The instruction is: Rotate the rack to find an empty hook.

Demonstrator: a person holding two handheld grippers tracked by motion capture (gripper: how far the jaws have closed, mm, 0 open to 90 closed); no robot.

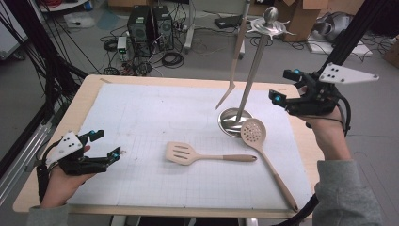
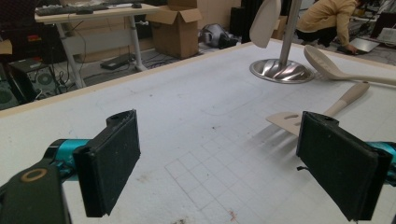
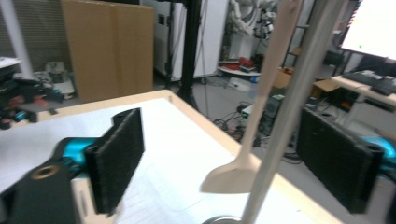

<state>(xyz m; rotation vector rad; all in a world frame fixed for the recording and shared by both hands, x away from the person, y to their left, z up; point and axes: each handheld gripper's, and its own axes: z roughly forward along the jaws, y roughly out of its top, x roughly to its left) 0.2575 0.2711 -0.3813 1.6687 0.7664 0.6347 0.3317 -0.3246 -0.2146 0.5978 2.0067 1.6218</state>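
We see right tool (image 1: 285, 86) spread, empty, beside hanging spatula (image 1: 234, 66); careless nudge swings it off rack (image 1: 244, 94). Left tool (image 1: 104, 145) spread, idle on tabletop (image 1: 141, 117).

Materials and surfaces on the table

The utensil stand (image 1: 237, 120) is polished metal with a glossy base and a brushed pole. The hanging spatula (image 1: 234, 66), the slotted turner (image 1: 184, 153) and the skimmer (image 1: 254, 133) look like matt beige plastic or silicone with pale wooden handles. The mat (image 1: 141, 117) is matt white paper with a faint grid; the table (image 1: 82, 96) edge is light wood. The gripper pads (image 2: 114, 163) are rough black foam.
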